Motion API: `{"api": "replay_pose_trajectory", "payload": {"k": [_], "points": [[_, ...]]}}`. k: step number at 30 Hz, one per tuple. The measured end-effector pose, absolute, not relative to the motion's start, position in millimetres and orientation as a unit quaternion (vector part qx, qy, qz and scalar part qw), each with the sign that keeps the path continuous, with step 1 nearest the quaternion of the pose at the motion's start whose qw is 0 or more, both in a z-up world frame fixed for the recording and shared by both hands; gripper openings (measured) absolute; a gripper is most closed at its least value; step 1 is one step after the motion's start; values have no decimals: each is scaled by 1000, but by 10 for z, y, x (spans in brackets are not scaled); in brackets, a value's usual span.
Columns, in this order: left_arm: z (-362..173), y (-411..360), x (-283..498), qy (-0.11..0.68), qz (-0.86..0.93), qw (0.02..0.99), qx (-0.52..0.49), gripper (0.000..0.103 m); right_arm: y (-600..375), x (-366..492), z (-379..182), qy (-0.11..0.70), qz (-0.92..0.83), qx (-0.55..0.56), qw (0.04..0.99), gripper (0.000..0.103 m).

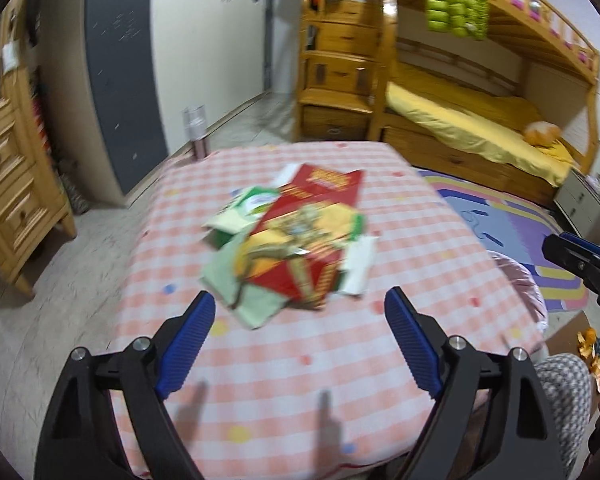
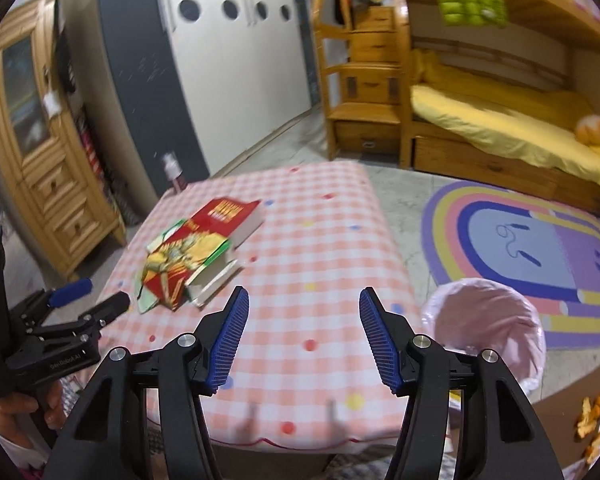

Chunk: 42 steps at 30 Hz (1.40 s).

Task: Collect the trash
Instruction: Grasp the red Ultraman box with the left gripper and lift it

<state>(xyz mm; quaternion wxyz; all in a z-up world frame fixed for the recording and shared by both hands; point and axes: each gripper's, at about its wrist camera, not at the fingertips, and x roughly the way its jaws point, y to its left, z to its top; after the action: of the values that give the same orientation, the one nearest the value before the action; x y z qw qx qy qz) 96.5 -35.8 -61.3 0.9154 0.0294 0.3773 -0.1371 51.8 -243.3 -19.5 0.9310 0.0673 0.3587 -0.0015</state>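
Two grippers hang over a table (image 2: 324, 240) draped in a pink-and-white checked cloth, and neither carries anything. At the far left stands a wooden cabinet (image 2: 40, 152). Next comes the left gripper (image 1: 300, 320), its blue-padded jaws spread wide and empty, aimed at a heap of books and packaging (image 1: 296, 240): a red book (image 2: 230, 216), a colourful red-and-yellow wrapper (image 2: 180, 264) lying across it, and pale green sheets (image 1: 252, 300) underneath, all resting left of the table's middle. The picture there is blurred, so finer details cannot be told. The right gripper (image 2: 304, 336) hovers over bare cloth nearer the table's front edge, jaws apart with nothing between them. Just beside the table's right edge stands a bin lined with a pink bag (image 2: 488, 320). Right of it, orange scraps (image 2: 596, 420) lie on brown cardboard on the floor.
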Motion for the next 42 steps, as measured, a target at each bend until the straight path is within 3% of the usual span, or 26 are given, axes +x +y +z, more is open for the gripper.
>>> {"api": "replay_pose_trajectory", "payload": {"k": [5, 8, 25, 28, 42], "points": [[-765, -274, 1128, 394, -142, 908, 28, 96, -2305, 653, -235, 365, 6, 57, 929, 59], [-858, -318, 1248, 399, -137, 906, 37, 96, -2321, 730, -261, 370, 0, 54, 928, 64], [-1231, -645, 1708, 414, -185, 882, 125, 96, -2529, 837, -401, 389, -8, 70, 919, 64], [-1201, -639, 1719, 416, -187, 881, 123, 82, -2525, 826, -393, 388, -9, 68, 919, 64], [-888, -410, 837, 360, -154, 916, 91, 81, -2504, 702, -350, 382, -5, 68, 922, 64]]}}
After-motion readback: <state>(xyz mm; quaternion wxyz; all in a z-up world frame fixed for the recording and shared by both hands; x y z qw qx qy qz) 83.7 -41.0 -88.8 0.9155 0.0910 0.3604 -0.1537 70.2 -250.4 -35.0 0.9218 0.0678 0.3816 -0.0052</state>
